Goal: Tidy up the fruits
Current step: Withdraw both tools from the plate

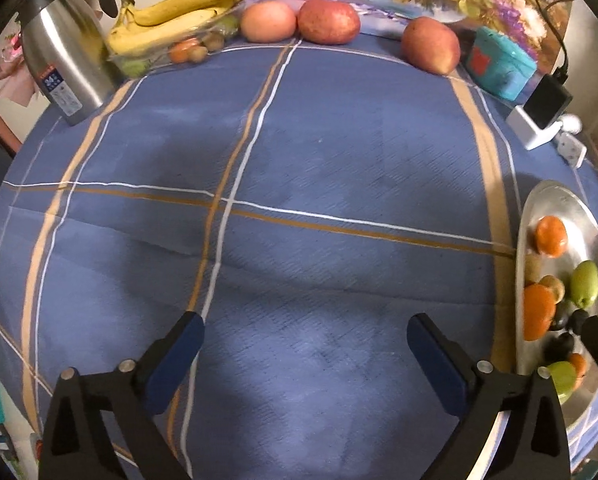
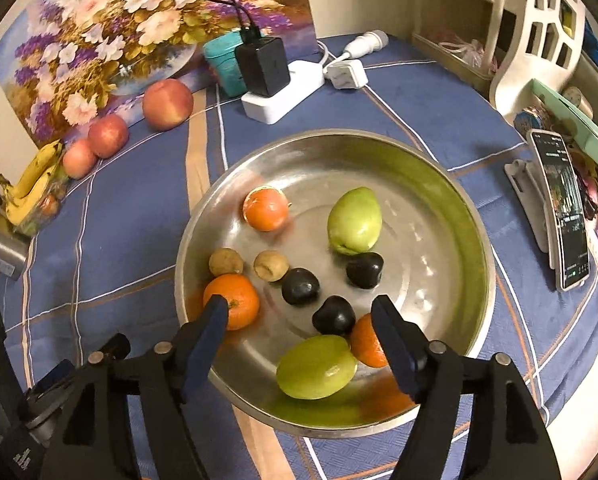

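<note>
A steel bowl (image 2: 439, 184) holds three oranges (image 2: 266, 209), two green fruits (image 2: 354, 221), three dark plums (image 2: 300, 286) and two small brown fruits (image 2: 271, 265). My right gripper (image 2: 301, 314) is open and empty above the bowl's near side, over a plum (image 2: 333, 316). My left gripper (image 1: 305, 334) is open and empty over bare blue cloth; the bowl (image 1: 555, 200) lies at its right. Three red apples (image 1: 330, 21) and bananas (image 1: 179, 16) on a clear tray (image 1: 139, 65) of small fruits sit at the table's far edge.
A steel kettle (image 1: 65, 60) stands far left. A teal box (image 1: 499, 62), a black charger (image 2: 263, 65) on a white power strip (image 2: 283, 98) and a flower painting (image 2: 111, 36) are at the back. A phone (image 2: 564, 208) on a stand is right.
</note>
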Available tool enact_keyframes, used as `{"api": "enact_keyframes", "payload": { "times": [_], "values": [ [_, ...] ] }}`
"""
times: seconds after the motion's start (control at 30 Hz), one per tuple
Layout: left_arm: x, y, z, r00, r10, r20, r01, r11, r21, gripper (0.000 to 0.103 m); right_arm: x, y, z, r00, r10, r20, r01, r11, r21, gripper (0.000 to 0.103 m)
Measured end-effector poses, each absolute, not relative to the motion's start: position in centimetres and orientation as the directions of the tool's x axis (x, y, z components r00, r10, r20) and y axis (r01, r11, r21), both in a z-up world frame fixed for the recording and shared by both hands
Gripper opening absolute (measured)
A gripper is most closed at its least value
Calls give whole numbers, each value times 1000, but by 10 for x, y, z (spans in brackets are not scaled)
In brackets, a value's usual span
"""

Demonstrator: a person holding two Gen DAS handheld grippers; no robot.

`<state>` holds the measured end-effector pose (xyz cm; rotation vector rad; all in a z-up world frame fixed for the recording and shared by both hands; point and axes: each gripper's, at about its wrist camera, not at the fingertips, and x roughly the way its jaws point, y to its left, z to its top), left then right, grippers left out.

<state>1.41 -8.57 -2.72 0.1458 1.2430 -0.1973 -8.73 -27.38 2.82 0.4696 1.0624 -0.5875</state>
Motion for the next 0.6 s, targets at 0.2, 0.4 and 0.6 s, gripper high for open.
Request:
{"api": "enact_keyframes", "payload": {
  "times": [0.2,0.4,0.6],
  "values": [
    [16,-80,-27,319,-64,-945,228,974,11,103,-85,-270,25,358,-212,-909,633,771,70,83],
    [17,-76,-23,363,-35,-931,236,970,56,103,-83,-266,23,351,-229,-908,623,781,44,99],
    [20,-69,-23,359,-53,-932,241,970,38,103,-83,-263,24,356,-239,-903,614,788,34,100]
  ]
}}
